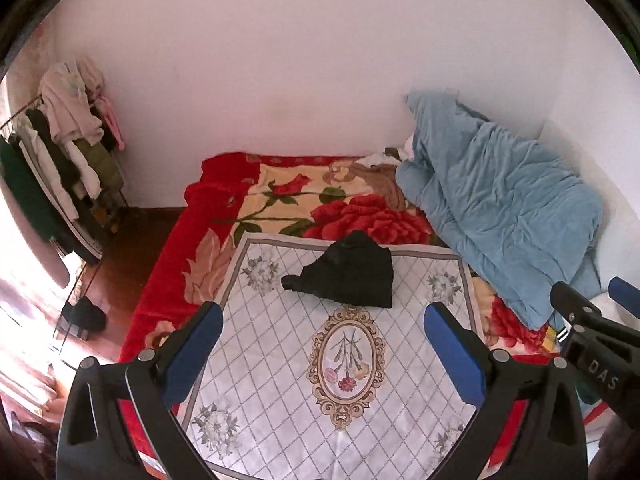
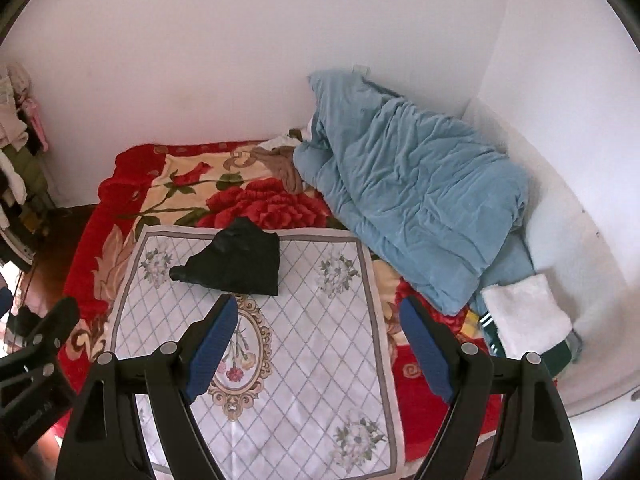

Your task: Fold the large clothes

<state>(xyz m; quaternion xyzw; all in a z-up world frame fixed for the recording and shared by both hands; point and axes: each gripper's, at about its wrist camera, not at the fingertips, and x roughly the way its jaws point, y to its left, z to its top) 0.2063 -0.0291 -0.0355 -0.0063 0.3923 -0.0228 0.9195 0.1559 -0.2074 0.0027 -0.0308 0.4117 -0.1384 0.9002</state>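
Both the left gripper (image 1: 323, 330) and right gripper (image 2: 318, 330) hover spread, holding nothing. Black garment (image 1: 346, 274) lies bunched on the mat (image 1: 280, 380); judged next: grasp and spread it.

Bright, even daylight fills both fisheye views. In the left wrist view, glare washes out the floor (image 1: 24, 320) at 8 o'clock. Straight lines bow toward the dark circular rim. The wall (image 1: 280, 60) shows a faint pink cast; shadows are soft.
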